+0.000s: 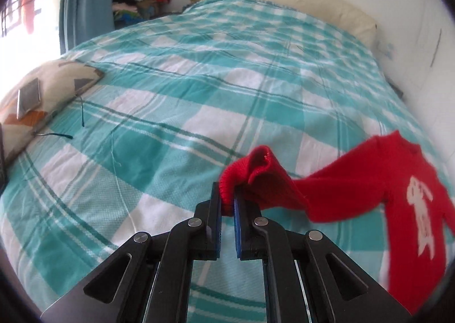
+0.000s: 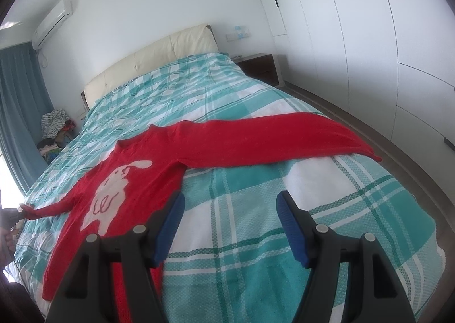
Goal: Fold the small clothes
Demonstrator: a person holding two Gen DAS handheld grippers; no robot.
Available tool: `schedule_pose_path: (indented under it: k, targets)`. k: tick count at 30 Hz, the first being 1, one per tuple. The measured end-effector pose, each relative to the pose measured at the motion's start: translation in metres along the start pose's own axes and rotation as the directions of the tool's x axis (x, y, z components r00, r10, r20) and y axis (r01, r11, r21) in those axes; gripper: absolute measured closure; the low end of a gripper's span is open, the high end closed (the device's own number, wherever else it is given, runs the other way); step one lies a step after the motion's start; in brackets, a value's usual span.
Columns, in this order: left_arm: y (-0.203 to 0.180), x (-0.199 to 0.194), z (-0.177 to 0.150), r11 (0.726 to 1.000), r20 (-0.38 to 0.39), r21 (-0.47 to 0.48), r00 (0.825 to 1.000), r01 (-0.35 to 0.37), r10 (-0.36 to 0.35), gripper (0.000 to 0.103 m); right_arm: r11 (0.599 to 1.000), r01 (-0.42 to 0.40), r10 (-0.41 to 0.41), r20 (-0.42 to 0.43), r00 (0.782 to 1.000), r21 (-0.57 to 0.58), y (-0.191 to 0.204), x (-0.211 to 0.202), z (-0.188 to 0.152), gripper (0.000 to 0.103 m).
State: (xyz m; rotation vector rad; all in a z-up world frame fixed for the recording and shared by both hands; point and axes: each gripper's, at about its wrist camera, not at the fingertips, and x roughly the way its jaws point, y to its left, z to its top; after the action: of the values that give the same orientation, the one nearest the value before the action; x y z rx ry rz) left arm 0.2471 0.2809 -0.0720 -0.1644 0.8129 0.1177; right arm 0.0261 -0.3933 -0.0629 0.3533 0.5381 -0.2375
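My left tongs (image 1: 227,203) are pinching the cuff of one sleeve (image 1: 250,172) of the red sweater (image 2: 136,180), low in the middle of the left picture, and their blue pads are pressed tight on the knit. The sweater lies on the checked bed cover (image 2: 256,223), left of the middle in the right picture, with its white bunny (image 2: 113,192) facing up. Its other sleeve (image 2: 284,141) stretches flat toward the right edge of the bed. My right tongs (image 2: 227,217) are spread wide with nothing between them, low in that picture, just beside the sweater's body. I think I am about to fold the held sleeve over the bunny. The cuff is bunched up in my pinch, so it could slip out if I pull hard. If I tug too fast, the whole sweater could slide and wrinkle, because nothing holds it down. The fold could also land crooked.
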Motion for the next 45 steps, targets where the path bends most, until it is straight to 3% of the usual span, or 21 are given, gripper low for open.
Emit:
schedule_pose_path:
  k: [2,4,8,10,12,14,19,20,21,22,24,26,28,30,32,34,35,38,41,43,45]
  targets:
    - [0.006,0.003,-0.012,1.0,-0.055,0.015,0.998,0.016,-0.015,0.094,1.0,0.001,-0.001,-0.013,1.0,0.001,0.0,0.004,-0.001,0.036]
    - [0.014,0.001,-0.022,1.0,-0.081,0.012,0.997,-0.015,0.016,0.092,1.0,-0.005,0.005,-0.023,1.0,0.002,0.002,0.006,-0.001,0.036]
    - [0.046,-0.01,-0.033,0.994,-0.092,-0.108,0.996,0.01,-0.02,0.092,1.0,-0.003,0.003,-0.021,1.0,-0.015,0.006,0.006,-0.003,0.036]
    - [0.06,-0.016,-0.033,0.983,-0.073,-0.179,0.996,0.044,-0.058,0.079,1.0,-0.001,0.0,-0.024,1.0,-0.016,0.006,0.008,-0.003,0.036]
    - [0.068,-0.015,-0.031,0.973,-0.065,-0.224,0.995,0.058,-0.074,0.047,1.0,0.001,-0.001,-0.033,0.999,-0.014,0.006,0.01,-0.004,0.036]
    - [0.067,-0.005,-0.026,0.966,-0.081,-0.249,0.992,0.073,-0.096,0.04,1.0,0.002,-0.003,-0.036,0.999,-0.015,0.007,0.011,-0.004,0.036]
    - [0.051,0.047,-0.016,0.946,-0.223,-0.305,0.958,0.108,-0.181,0.042,0.999,0.009,-0.011,-0.043,0.999,-0.037,0.012,0.014,-0.006,0.036]
    - [0.048,0.052,-0.014,0.942,-0.224,-0.318,0.957,0.107,-0.184,0.056,0.999,0.012,-0.014,-0.041,0.999,-0.043,0.012,0.014,-0.006,0.036]
    - [0.044,0.053,-0.011,0.941,-0.206,-0.317,0.96,0.116,-0.188,0.086,0.999,0.016,-0.018,-0.039,0.999,-0.047,0.013,0.013,-0.006,0.036]
    - [0.036,0.049,-0.008,0.947,-0.18,-0.295,0.966,0.129,-0.187,0.098,0.999,0.019,-0.021,-0.037,0.999,-0.049,0.013,0.013,-0.007,0.036]
    - [0.009,0.024,-0.005,0.971,-0.091,-0.171,0.979,0.166,-0.183,0.098,0.999,0.02,-0.022,-0.038,0.999,-0.049,0.013,0.013,-0.007,0.036]
    - [-0.036,-0.005,-0.009,0.983,-0.027,0.063,0.985,0.171,-0.17,0.098,0.999,0.022,-0.023,-0.039,0.999,-0.046,0.012,0.014,-0.007,0.036]
    - [-0.083,-0.027,-0.027,0.937,-0.019,0.295,0.981,0.188,-0.191,0.098,0.999,0.022,-0.024,-0.045,0.999,-0.045,0.012,0.016,-0.007,0.036]
    - [-0.122,-0.038,-0.054,0.852,-0.069,0.473,0.974,0.224,-0.218,0.097,0.999,0.022,-0.025,-0.052,0.998,-0.047,0.012,0.018,-0.007,0.036]
    - [-0.147,-0.037,-0.08,0.765,-0.148,0.589,0.966,0.26,-0.214,0.093,0.999,0.015,-0.017,-0.059,0.998,-0.045,0.012,0.02,-0.008,0.036]
    - [-0.158,-0.032,-0.098,0.709,-0.212,0.646,0.959,0.283,-0.19,0.091,0.999,0.01,-0.013,-0.065,0.998,-0.045,0.013,0.02,-0.008,0.036]
    - [-0.159,-0.032,-0.103,0.697,-0.223,0.659,0.958,0.283,-0.178,0.089,0.999,0.009,-0.012,-0.063,0.998,-0.045,0.013,0.02,-0.008,0.036]
    - [-0.149,-0.035,-0.101,0.72,-0.25,0.62,0.948,0.312,-0.196,0.071,0.999,0.006,-0.008,-0.054,0.999,-0.035,0.011,0.017,-0.008,0.036]
    - [-0.139,-0.049,-0.09,0.757,-0.233,0.56,0.941,0.337,-0.246,0.066,1.0,0.003,-0.004,-0.059,0.998,-0.015,0.008,0.018,-0.007,0.036]
    - [-0.144,-0.058,-0.087,0.756,-0.206,0.564,0.943,0.332,-0.26,0.06,1.0,0.005,-0.005,-0.071,0.997,-0.01,0.006,0.021,-0.007,0.036]
    - [-0.159,-0.057,-0.088,0.734,-0.199,0.597,0.947,0.322,-0.254,0.054,1.0,0.004,-0.005,-0.08,0.997,-0.012,0.007,0.024,-0.007,0.036]
